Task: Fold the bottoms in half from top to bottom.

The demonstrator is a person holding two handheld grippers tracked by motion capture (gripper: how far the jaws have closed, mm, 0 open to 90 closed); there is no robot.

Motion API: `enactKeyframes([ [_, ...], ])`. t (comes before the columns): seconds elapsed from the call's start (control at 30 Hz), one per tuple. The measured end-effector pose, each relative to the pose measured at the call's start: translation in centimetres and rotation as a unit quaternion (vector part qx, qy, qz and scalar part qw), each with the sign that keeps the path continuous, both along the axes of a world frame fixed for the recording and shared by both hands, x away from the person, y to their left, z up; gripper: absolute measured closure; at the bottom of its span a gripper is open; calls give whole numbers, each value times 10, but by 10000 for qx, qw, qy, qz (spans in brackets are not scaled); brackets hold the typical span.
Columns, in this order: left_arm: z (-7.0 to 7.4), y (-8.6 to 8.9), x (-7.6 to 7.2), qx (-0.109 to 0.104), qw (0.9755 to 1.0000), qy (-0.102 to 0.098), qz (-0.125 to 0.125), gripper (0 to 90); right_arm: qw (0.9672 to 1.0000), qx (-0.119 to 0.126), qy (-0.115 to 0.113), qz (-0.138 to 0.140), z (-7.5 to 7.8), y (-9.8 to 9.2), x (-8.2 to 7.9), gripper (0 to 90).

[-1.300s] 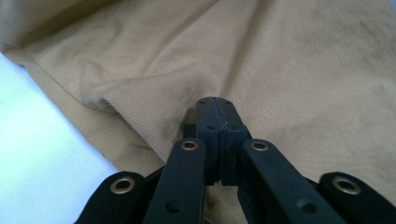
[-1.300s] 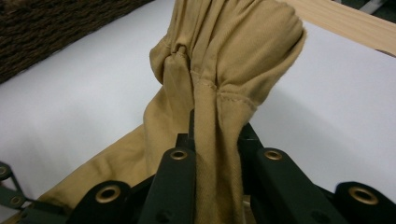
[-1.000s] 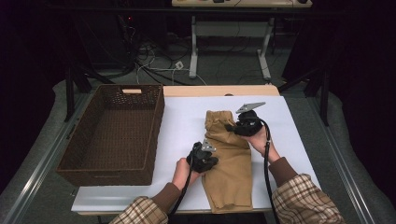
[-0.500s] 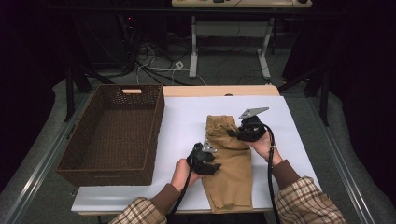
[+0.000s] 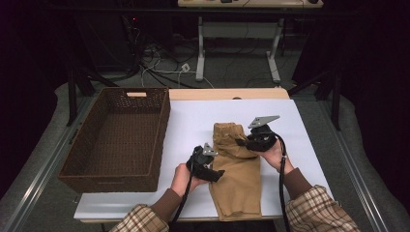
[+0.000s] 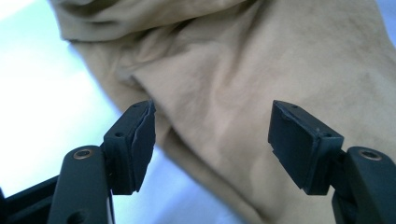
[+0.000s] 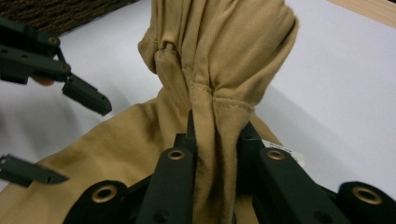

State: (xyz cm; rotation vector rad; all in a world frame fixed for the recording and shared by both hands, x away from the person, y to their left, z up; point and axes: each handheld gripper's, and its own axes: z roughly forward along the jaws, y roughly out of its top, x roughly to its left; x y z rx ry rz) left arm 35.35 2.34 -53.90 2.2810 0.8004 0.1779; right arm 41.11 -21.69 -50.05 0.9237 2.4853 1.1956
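Mid-fold, the right gripper [image 7: 217, 135] is clamping a bunched fold of the tan pants [image 5: 237, 174] lying on the tabletop [image 5: 193, 121], while the left gripper [image 6: 212, 140], fingers just opening and now apart off the cloth, probably needs a new hold next.

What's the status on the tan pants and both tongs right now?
Left tongs just opened, nothing gripped. Right tongs shut on a bunched fold of the tan pants. Pants on white table, basket alongside. Nothing in the way.

A dim room: grey floor [image 5: 232, 77] strewn with cables [image 5: 159, 67], a white-legged bench [image 5: 239, 34] behind.
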Motion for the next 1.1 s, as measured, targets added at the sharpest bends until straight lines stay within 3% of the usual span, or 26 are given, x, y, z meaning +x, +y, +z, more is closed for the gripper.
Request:
enactKeyframes([
  [0.4, 2, 14, 2, 98, 9998, -16, 148, 253, 9998, -141, 10, 146, -9, -4, -16, 800],
  [1.1, 3, 24, 1, 218, 9993, -72, 288, 231, 9979, -513, -61, 395, -18, -7, -46, 754],
])
